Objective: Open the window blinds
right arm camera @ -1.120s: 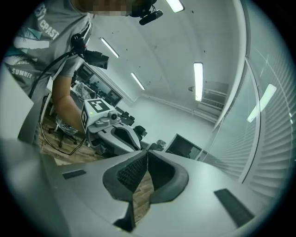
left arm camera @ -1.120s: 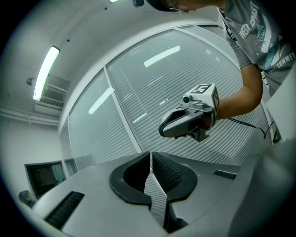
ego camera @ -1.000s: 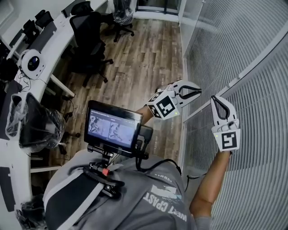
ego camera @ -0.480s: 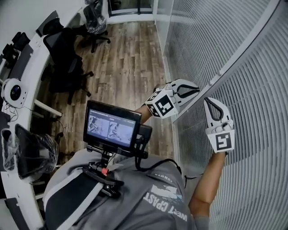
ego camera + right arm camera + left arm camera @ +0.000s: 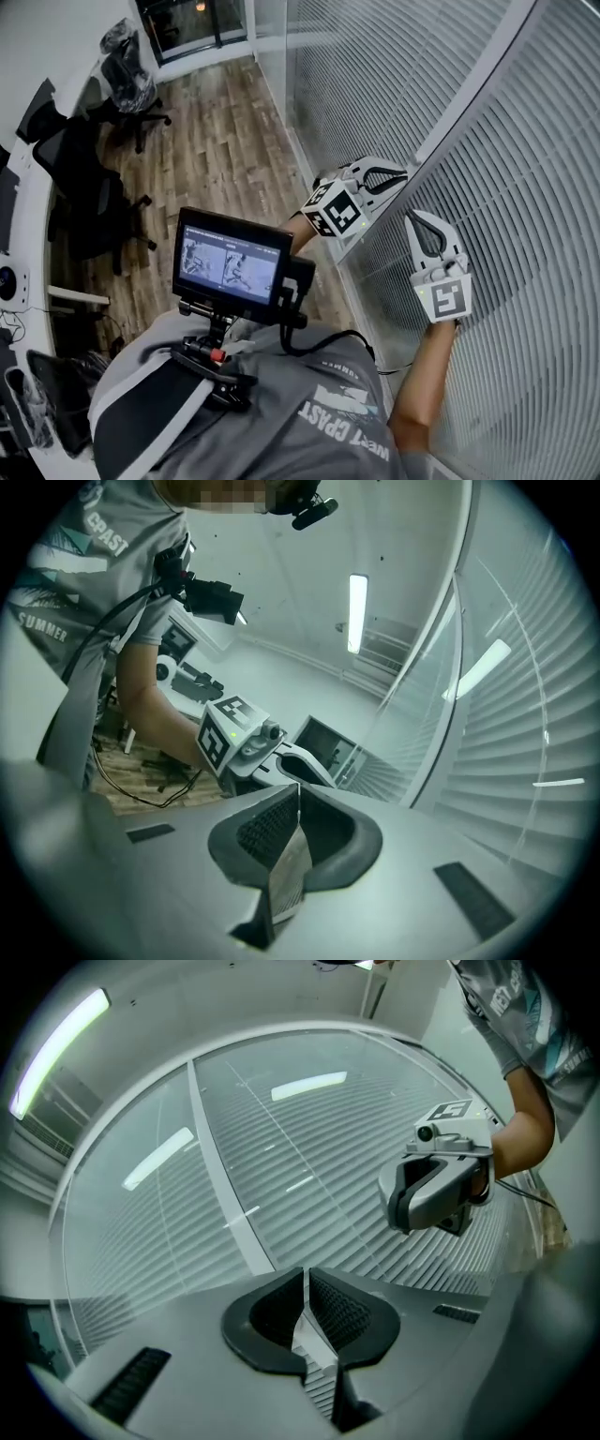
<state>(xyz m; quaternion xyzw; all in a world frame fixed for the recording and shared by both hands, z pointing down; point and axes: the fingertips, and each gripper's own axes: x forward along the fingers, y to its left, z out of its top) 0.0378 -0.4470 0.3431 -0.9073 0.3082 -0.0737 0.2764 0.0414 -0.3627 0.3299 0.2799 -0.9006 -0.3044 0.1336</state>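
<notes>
Blinds [image 5: 525, 187]: white horizontal slats, closed flat behind glass, filling the head view from 12 to 5 o'clock. Left gripper [image 5: 401, 175] and right gripper [image 5: 422, 221]: fingers pinched together, holding nothing, near the glass.

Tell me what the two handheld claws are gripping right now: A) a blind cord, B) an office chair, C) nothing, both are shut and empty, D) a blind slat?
C: the left gripper and the right gripper each show their jaws closed together with nothing between them, near the window blinds.

Blinds [image 5: 525, 141] at right, open floor [image 5: 225, 131] left.
</notes>
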